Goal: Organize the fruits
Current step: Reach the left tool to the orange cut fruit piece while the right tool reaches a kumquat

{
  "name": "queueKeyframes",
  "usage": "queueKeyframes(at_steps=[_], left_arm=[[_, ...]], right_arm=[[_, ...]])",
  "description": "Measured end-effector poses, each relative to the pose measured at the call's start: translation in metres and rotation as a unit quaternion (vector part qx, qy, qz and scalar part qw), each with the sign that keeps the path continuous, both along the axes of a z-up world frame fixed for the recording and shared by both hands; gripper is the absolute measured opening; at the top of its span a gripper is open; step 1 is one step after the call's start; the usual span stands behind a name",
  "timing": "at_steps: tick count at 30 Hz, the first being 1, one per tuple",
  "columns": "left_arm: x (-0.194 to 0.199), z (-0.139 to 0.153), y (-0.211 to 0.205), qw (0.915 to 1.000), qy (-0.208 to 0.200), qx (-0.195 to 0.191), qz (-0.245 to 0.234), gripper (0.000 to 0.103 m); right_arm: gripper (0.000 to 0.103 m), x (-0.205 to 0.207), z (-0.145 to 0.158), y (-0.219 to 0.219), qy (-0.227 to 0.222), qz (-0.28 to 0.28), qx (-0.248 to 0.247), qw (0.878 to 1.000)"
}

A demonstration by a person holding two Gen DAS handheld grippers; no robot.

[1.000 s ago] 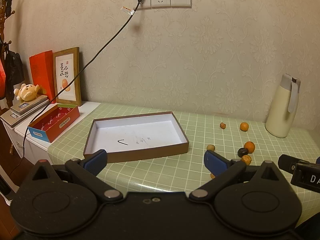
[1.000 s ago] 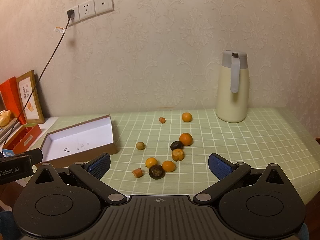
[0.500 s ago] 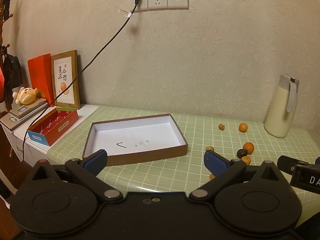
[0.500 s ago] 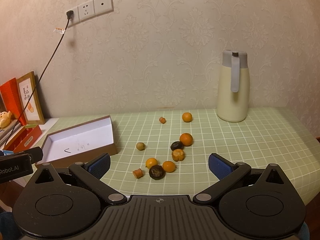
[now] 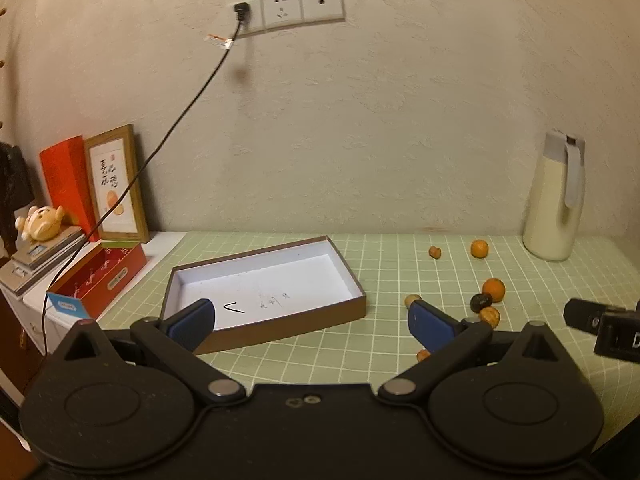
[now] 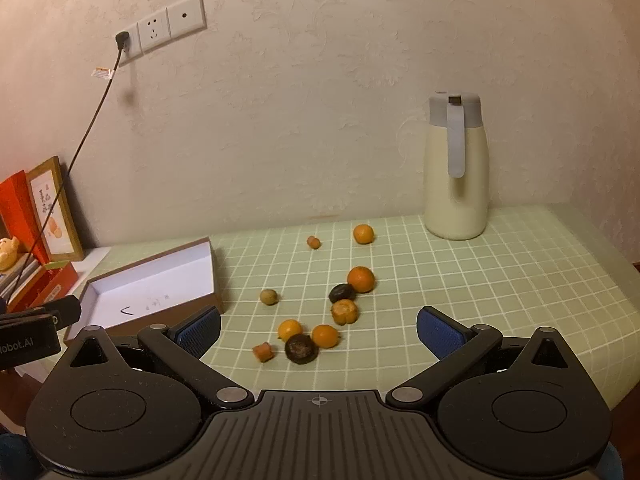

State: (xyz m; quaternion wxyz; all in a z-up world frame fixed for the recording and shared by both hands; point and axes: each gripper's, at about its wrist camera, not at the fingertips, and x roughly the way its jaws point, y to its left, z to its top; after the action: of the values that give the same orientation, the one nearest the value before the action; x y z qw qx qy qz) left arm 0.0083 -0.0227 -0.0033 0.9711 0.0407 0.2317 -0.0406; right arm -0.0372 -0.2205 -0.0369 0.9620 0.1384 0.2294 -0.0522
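Several small fruits lie loose on the green checked tablecloth: oranges, dark ones and small brownish ones. In the left wrist view they sit at the right. An empty shallow brown box with a white inside lies to their left, and also shows in the right wrist view. My left gripper is open and empty, just in front of the box. My right gripper is open and empty, just short of the nearest fruits.
A cream thermos jug stands at the back right by the wall. A red box, a framed picture, a plush toy and a hanging black cable are at the left.
Both grippers have moved a little forward toward the table; the box and fruits look slightly nearer. Nothing was picked up and both stay open.
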Motion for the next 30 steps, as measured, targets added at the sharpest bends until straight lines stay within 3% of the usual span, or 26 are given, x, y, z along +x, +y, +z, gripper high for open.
queueKeyframes(at_steps=[6,18,25,30], left_arm=[[0.009,-0.018,-0.009,0.9997,0.012,0.017,-0.012,0.097],[0.026,-0.060,-0.027,0.9960,0.020,0.068,-0.055,0.097],[0.037,-0.086,-0.043,0.9917,0.021,0.093,-0.087,0.096],[0.051,-0.101,-0.052,0.9904,0.023,0.087,-0.104,0.091]], right_arm=[[0.103,-0.002,-0.014,-0.011,-0.029,0.012,-0.004,0.999],[0.103,0.013,-0.054,-0.045,-0.022,-0.011,0.045,0.999],[0.103,0.032,-0.068,-0.050,-0.011,-0.004,0.019,1.000],[0.103,0.053,-0.079,-0.049,-0.007,0.015,0.003,1.000]])
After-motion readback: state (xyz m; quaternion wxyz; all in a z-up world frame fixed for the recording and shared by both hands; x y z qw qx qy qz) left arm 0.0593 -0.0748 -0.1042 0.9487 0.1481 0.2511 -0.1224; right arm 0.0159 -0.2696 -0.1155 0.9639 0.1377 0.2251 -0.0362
